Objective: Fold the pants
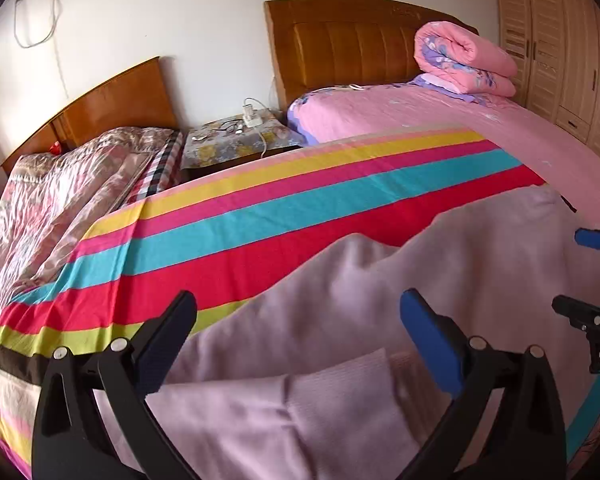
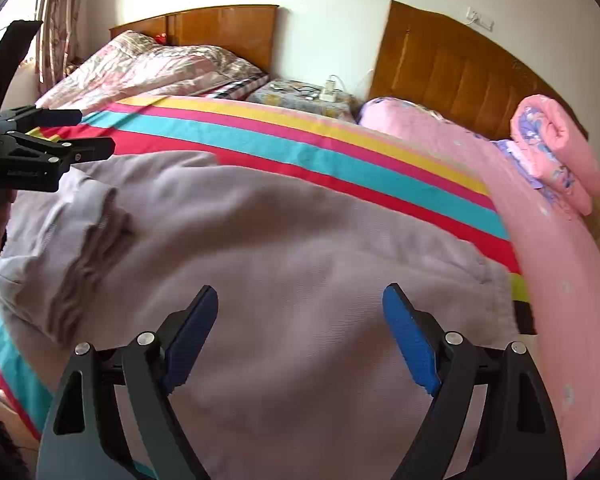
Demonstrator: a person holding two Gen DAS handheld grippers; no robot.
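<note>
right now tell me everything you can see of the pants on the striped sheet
The pants are pale lilac-grey, soft woven-looking cloth, lying spread on the striped sheet with loose wrinkles. One end is bunched and gathered in the right wrist view; a ribbed band shows near the left gripper. Both grippers hover open above the cloth, the right gripper over its middle; no fingers clamp it.

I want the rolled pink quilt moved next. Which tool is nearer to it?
Right, though neither is close. The right tool hovers open over the pants; the left tool sits farther from the rolled pink quilt.
</note>
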